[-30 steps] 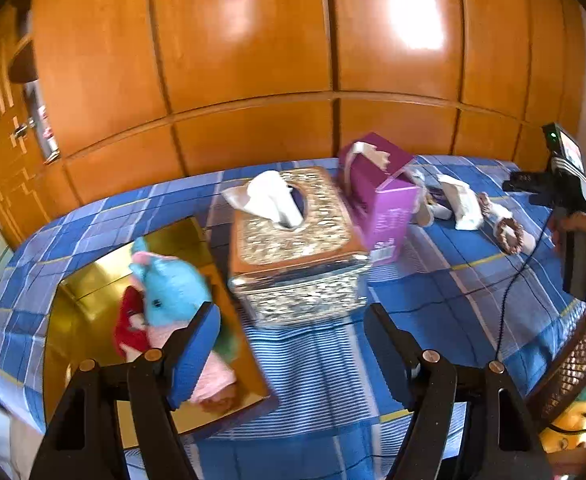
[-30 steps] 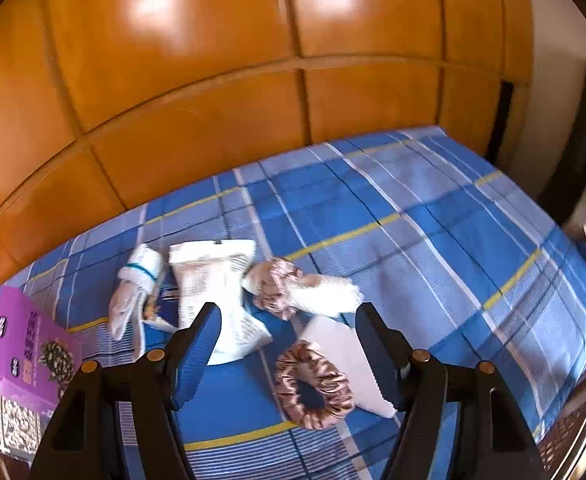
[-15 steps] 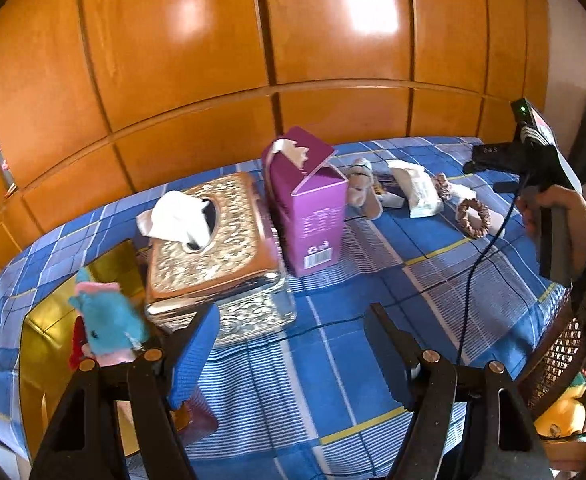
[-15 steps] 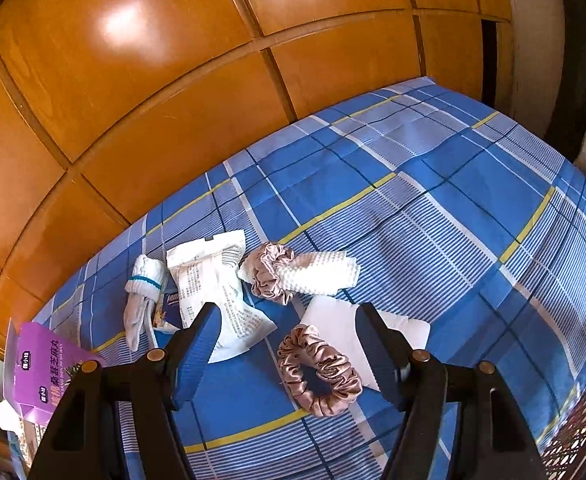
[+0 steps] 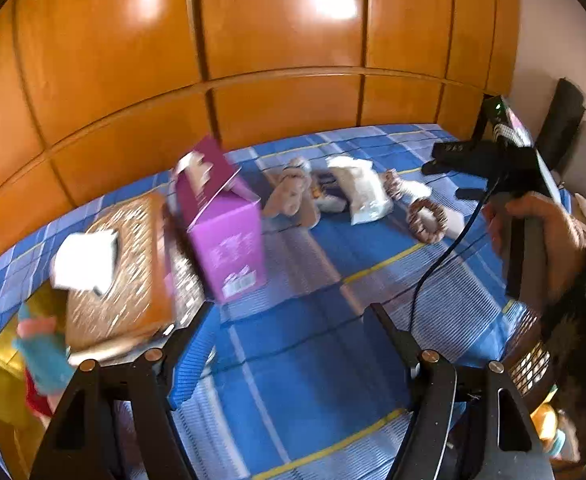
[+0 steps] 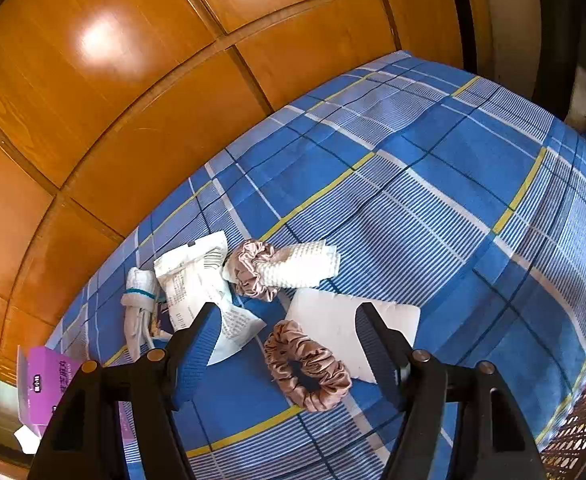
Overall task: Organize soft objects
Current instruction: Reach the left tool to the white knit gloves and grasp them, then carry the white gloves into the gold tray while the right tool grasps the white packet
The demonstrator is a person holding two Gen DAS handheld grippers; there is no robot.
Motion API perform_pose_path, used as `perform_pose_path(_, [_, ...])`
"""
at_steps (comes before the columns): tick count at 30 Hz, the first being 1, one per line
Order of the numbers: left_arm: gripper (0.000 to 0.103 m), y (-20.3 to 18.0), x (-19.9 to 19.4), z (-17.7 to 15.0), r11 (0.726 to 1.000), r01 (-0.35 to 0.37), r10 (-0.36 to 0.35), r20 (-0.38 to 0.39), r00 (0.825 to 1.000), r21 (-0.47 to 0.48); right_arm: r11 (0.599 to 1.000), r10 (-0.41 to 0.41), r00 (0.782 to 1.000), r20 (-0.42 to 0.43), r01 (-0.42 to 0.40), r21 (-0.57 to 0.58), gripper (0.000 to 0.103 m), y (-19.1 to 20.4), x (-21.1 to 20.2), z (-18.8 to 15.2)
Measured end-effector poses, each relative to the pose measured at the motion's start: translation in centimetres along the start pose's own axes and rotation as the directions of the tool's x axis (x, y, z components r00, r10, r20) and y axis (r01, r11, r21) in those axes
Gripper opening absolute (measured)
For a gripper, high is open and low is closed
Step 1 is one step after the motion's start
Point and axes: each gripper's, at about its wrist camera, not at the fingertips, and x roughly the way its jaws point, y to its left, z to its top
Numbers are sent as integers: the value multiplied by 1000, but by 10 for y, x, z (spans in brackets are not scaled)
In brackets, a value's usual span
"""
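Both our left gripper (image 5: 289, 344) and right gripper (image 6: 285, 340) gape empty; brown scrunchie (image 6: 307, 366) looks light, squishy, slick, so we'd pinch across one side of the ring.

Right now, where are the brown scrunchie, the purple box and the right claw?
brown scrunchie (image 6: 307, 366): right wrist view, on its ruffled ring.
purple box (image 5: 227, 236): left wrist view, front face.
right claw (image 6: 287, 334): right wrist view, between fingertips.

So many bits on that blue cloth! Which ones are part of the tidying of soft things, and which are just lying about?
Part of the job:
brown scrunchie
pink scrunchie
white waffle cloth
rolled socks
plush toy

Lying about:
purple box
ornate tissue box
printed packet
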Motion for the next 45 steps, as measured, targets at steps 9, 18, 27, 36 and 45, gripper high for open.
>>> perform_pose_path(9, [75,-41,49,63,998,52,-51,-52,997,22,995,52,999,6,-52,88,70,-14,-5,3])
perform_pose_path(18, [71,-29,138,126,988,-46,25,-144,989,-145,988,119,993,-12,-118,97,70,-13,-4,3])
perform_pose_path(27, [70,2,217,151,955,-188,143,-199,969,-228,978,183,982,-40,-178,111,70,-13,-1,2])
perform_pose_path(36, [71,4,269,164,951,-236,190,-228,955,-198,976,206,977,-60,-200,91,70,-6,2,0])
perform_pose_path(45, [34,6,263,157,954,-136,60,-272,960,-268,981,193,978,-73,-191,29,70,5,5,-3])
